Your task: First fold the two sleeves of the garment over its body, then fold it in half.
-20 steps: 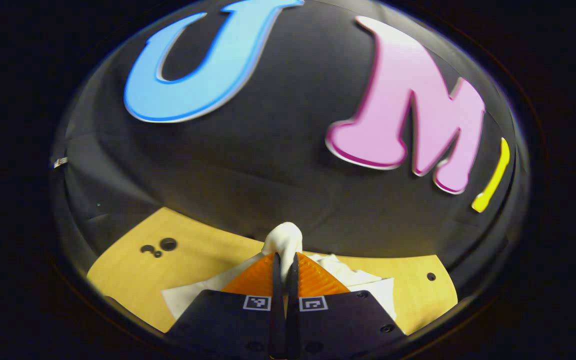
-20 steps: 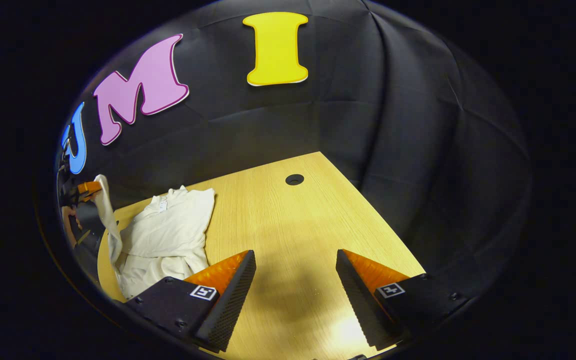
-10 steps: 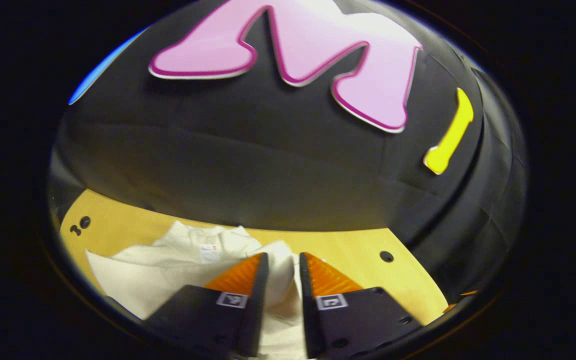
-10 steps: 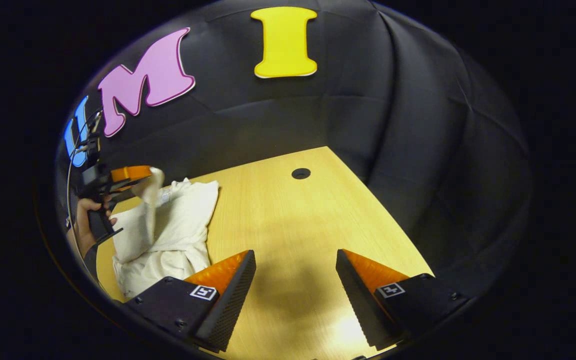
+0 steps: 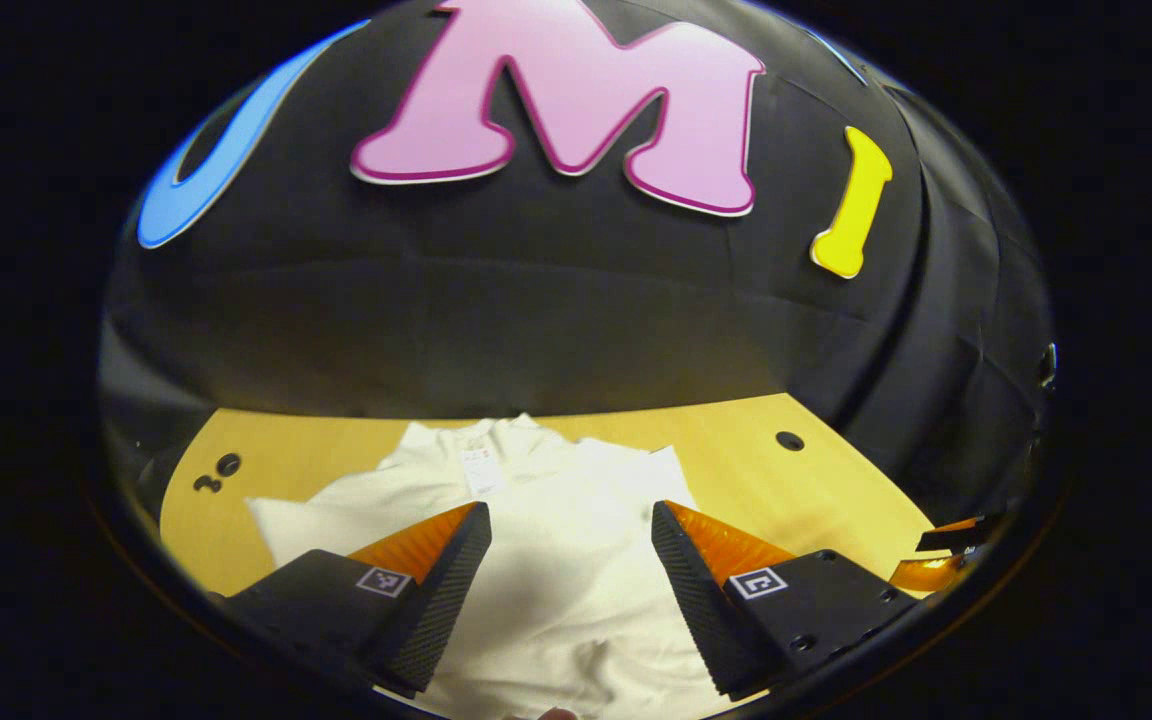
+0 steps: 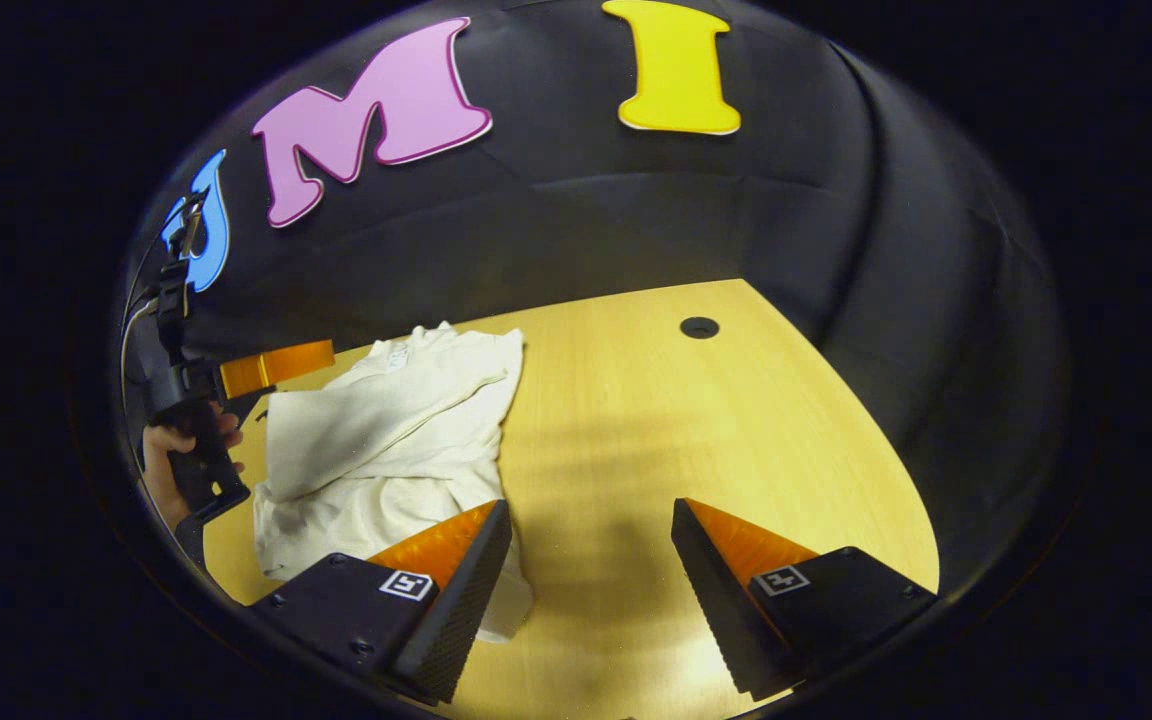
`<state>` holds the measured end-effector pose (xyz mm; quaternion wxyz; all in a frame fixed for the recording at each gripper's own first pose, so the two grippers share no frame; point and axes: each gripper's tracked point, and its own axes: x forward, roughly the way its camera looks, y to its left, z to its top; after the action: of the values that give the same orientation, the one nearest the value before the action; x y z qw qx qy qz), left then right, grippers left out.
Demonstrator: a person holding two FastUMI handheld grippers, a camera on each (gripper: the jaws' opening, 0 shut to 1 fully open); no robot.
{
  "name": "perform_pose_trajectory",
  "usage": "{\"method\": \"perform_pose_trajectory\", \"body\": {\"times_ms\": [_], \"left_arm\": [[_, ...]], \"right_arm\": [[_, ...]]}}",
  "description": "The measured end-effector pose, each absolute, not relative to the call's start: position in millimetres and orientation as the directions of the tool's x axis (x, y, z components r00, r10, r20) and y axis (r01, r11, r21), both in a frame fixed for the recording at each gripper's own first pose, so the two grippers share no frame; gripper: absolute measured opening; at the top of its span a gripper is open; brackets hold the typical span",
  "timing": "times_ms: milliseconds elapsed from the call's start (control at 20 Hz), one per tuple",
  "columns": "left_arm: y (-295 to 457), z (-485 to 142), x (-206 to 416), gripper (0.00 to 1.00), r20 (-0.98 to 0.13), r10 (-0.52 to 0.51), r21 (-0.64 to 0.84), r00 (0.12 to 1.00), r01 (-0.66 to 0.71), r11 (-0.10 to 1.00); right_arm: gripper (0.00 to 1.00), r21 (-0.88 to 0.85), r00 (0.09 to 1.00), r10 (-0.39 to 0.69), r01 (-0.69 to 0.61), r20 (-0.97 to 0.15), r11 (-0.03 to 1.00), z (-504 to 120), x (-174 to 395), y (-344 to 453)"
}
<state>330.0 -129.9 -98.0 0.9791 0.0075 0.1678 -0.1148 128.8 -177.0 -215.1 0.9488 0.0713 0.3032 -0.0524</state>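
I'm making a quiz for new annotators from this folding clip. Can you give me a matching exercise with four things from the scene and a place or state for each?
Things:
1. left gripper
2. right gripper
3. white garment
4. round hole

Places or states:
A. lies on the wooden table, a sleeve folded across its body
B. open, above bare wood
C. in the tabletop near the far edge
D. open, above the white cloth

Pairs: 1-D, 2-B, 3-A, 4-C

Both views are sharp at the centre, bending strongly and dimming toward the rim. Light falls from above onto the worktop (image 6: 636, 400), with a glare patch at its near edge and soft shadows ahead of the right tool (image 6: 591, 585). The white garment (image 5: 556, 560) looks bright, almost washed out.
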Motion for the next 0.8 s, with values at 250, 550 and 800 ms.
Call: {"method": "perform_pose_trajectory", "body": {"times_ms": [250, 550, 800], "left_arm": [[-31, -142, 265, 0.99, -0.412, -0.054, -0.030, 0.910, 0.045, 0.999], [50, -214, 183, 0.98, -0.549, 0.084, -0.060, 0.832, -0.139, 0.989], [54, -259, 151, 0.98, -0.631, 0.084, -0.089, 0.772, -0.180, 0.980]], "right_arm": [[0.99, 0.137, 0.795, 0.025, 0.073, -0.606, 0.988, -229, 134, -135], [0.99, 0.118, 0.745, 0.084, -0.007, -0.662, 0.993, -264, 129, -97], [0.99, 0.098, 0.686, 0.079, -0.010, -0.723, 0.995, -301, 115, -88]]}}
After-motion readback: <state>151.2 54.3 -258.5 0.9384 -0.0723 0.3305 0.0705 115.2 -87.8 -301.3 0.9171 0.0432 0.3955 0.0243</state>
